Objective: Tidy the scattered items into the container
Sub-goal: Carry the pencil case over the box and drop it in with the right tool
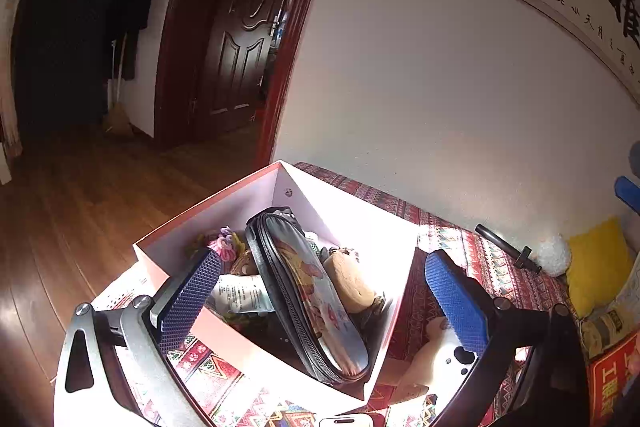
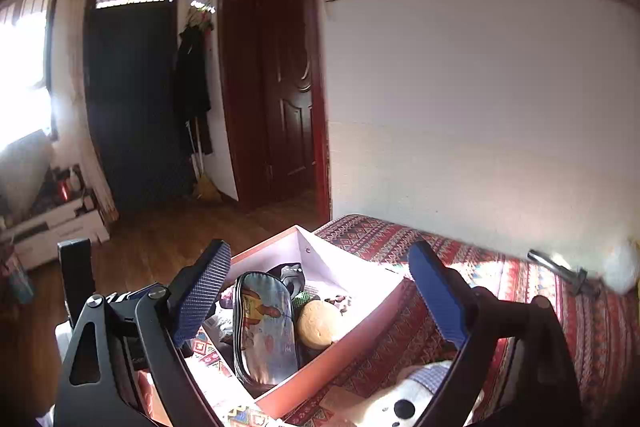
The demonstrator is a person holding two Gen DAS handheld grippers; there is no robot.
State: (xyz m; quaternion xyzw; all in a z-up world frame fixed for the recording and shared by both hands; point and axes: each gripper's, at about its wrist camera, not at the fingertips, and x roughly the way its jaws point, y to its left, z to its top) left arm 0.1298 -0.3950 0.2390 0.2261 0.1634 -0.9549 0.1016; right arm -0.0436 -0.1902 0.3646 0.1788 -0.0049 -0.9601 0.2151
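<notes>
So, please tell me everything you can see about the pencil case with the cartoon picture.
The pencil case is long and flat, with a glossy cartoon print on its face and a black zipper around the edge, apparently closed. It stands tilted on its long edge inside the pink box, one end low at the near wall, the other raised toward the far corner. A tan round soft thing lies against one side, a white packet on the other. No gripper touches it.
</notes>
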